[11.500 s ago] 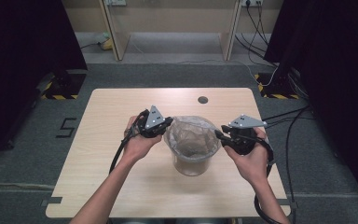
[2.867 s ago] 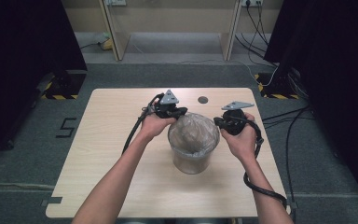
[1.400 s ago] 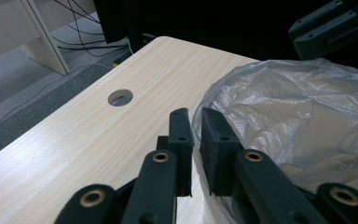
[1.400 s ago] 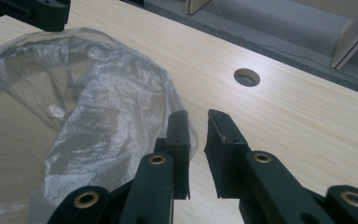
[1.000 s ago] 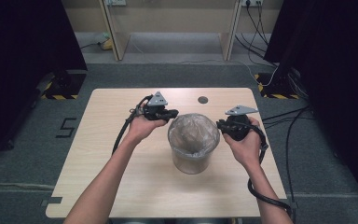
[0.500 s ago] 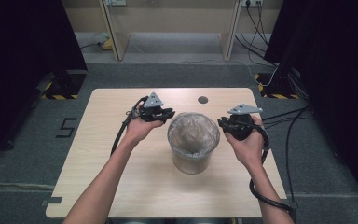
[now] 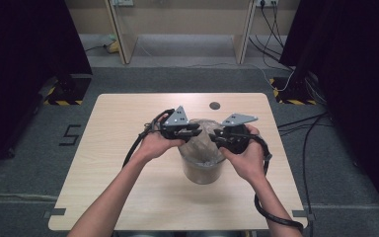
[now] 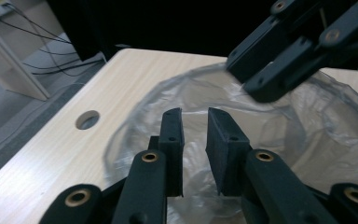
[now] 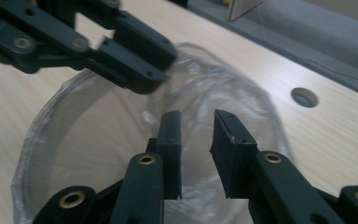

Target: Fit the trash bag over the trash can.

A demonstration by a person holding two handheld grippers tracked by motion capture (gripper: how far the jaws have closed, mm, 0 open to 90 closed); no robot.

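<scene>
Liner: clear thin plastic bag (image 7: 203, 143) released; your left tool (image 8: 196, 126) and right tool (image 9: 196, 128) just opened slightly, empty — rim fitting looks done.

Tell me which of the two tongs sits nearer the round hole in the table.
The right tongs; the round hole lies straight beyond them, while the left tongs sit further aside.

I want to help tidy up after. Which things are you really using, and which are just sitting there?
In use:
- clear plastic bag lining the bin
- small bin it sits in
- left claw and right claw, both open above the bag's rim

Just lying about:
- round hole in the table
- cables on the floor
- number 5 marked on the floor
</scene>
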